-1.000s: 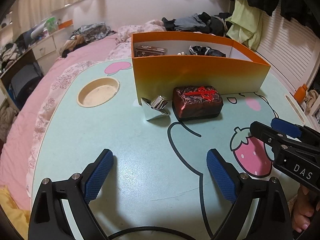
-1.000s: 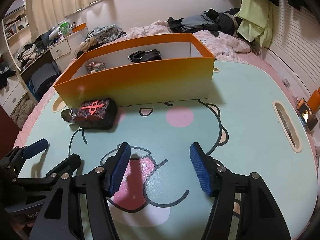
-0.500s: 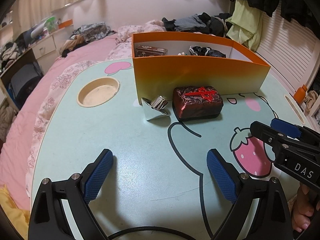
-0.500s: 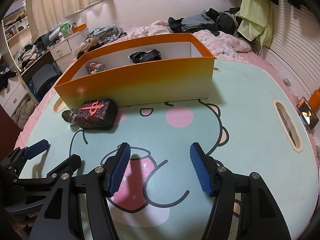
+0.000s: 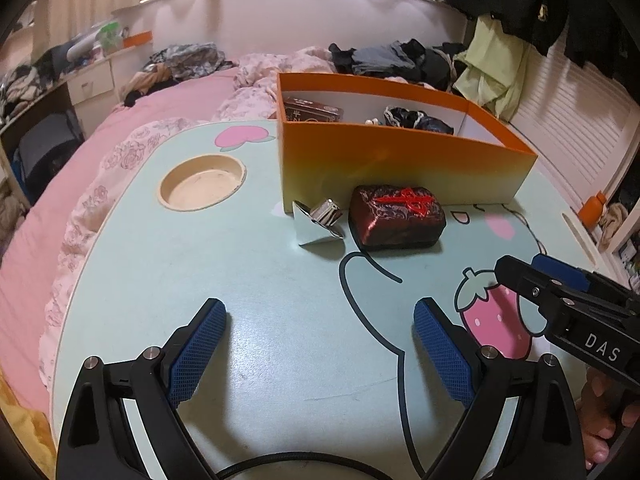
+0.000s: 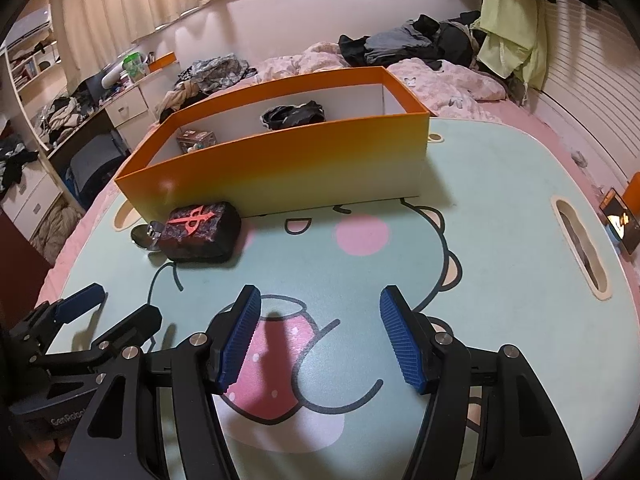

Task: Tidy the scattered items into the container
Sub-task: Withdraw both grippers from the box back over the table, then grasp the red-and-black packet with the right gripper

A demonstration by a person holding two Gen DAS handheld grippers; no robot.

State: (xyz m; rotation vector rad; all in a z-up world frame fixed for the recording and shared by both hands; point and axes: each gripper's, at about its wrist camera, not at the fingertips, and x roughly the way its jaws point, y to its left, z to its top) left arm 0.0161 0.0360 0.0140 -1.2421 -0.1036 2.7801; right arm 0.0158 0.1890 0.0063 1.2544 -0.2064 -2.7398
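Both claws, left claw [image 5: 320, 344] and right claw [image 6: 320, 336], stay spread and empty; nothing has moved.

A pale green cartoon-printed table [image 5: 240, 272] with a round recessed cup holder [image 5: 202, 182] sits on a pink quilted bed [image 5: 80, 152] strewn with crumpled clothes [image 6: 404, 42].

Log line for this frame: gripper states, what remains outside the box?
left gripper: open, empty | right gripper: open, empty | outside orange box: dark red case, silver item
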